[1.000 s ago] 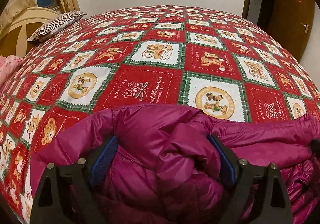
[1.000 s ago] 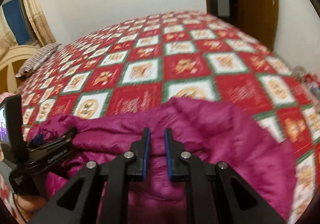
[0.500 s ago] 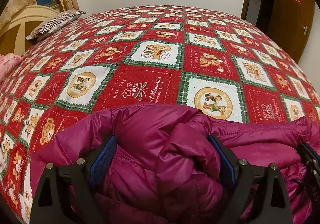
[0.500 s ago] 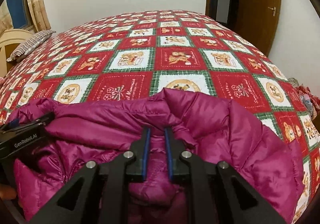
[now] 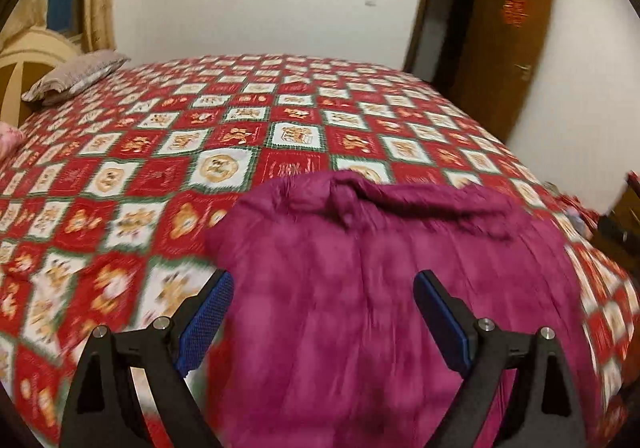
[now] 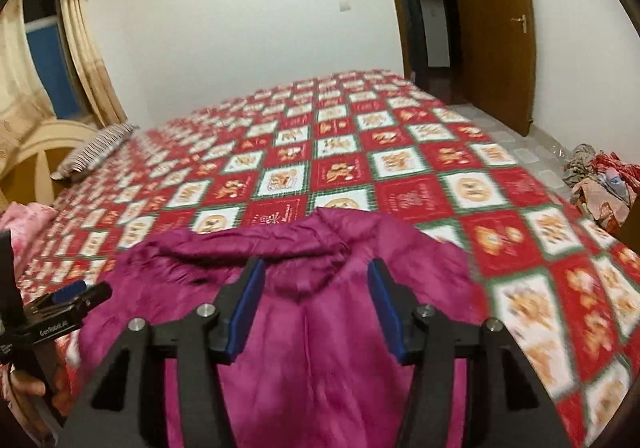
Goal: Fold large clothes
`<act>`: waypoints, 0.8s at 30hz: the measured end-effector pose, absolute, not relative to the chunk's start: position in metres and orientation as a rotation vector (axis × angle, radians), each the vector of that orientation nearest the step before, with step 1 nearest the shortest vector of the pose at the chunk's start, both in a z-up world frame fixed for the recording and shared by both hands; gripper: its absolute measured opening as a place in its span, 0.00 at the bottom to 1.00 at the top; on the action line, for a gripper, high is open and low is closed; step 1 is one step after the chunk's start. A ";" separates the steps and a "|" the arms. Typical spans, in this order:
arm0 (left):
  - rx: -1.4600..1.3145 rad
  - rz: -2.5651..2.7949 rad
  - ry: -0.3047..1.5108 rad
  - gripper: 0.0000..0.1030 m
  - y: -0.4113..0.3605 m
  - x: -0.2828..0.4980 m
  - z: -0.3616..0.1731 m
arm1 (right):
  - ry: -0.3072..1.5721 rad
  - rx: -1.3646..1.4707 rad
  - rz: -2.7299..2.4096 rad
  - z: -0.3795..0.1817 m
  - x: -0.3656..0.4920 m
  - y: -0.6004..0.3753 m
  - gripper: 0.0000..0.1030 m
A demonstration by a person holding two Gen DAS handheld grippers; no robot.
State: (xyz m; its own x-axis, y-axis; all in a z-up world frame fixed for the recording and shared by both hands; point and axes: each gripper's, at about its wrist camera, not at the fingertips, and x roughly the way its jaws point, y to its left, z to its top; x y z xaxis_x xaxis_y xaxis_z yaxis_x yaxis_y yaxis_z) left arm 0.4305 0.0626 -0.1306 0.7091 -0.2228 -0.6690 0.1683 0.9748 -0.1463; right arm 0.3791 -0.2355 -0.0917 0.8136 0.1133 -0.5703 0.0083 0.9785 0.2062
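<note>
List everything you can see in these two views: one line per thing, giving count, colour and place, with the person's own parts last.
jacket: one, magenta, on the near bedspread
bedspread: one, red, white and green checks, covering the bed
pillow: one, striped, far left by the headboard
headboard: one, cream, left
curtain: one, beige, left window
door: one, brown, right wall
clothes pile: one, mixed, right
left gripper: black, blue pads, open above jacket
right gripper: same, jaws just opening, empty
hand: one, lower left
</note>
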 end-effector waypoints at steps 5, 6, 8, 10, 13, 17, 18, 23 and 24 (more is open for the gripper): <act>-0.047 -0.290 0.774 0.89 0.089 0.356 -0.126 | 0.612 0.191 0.046 -0.077 0.294 -0.251 0.56; -0.044 -0.305 0.777 0.89 0.094 0.341 -0.126 | 0.619 0.181 0.045 -0.077 0.277 -0.253 0.57; -0.037 -0.331 0.781 0.89 0.101 0.317 -0.127 | 0.631 0.159 0.040 -0.078 0.249 -0.258 0.58; -0.025 -0.341 0.782 0.89 0.109 0.286 -0.130 | 0.646 0.129 0.023 -0.079 0.212 -0.264 0.58; -0.056 -0.343 0.802 0.89 0.118 0.253 -0.141 | 0.674 0.115 -0.003 -0.087 0.174 -0.273 0.65; -0.129 -0.346 0.874 0.89 0.122 0.224 -0.165 | 0.760 0.115 -0.017 -0.118 0.142 -0.273 0.68; -0.143 -0.354 0.891 0.89 0.122 0.218 -0.171 | 0.776 0.118 -0.022 -0.124 0.137 -0.274 0.68; -0.135 -0.371 0.937 0.89 0.115 0.189 -0.191 | 0.884 0.203 -0.026 -0.176 0.124 -0.281 0.68; -0.136 -0.374 0.945 0.89 0.114 0.185 -0.193 | 0.904 0.216 -0.021 -0.184 0.123 -0.284 0.68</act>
State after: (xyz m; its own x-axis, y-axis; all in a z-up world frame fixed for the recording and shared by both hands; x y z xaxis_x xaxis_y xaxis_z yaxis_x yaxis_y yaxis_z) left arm 0.1852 0.1141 -0.1932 0.5273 -0.3707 -0.7646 0.2534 0.9275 -0.2749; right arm 0.1230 -0.2836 -0.1844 0.6200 0.0729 -0.7812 0.1084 0.9782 0.1773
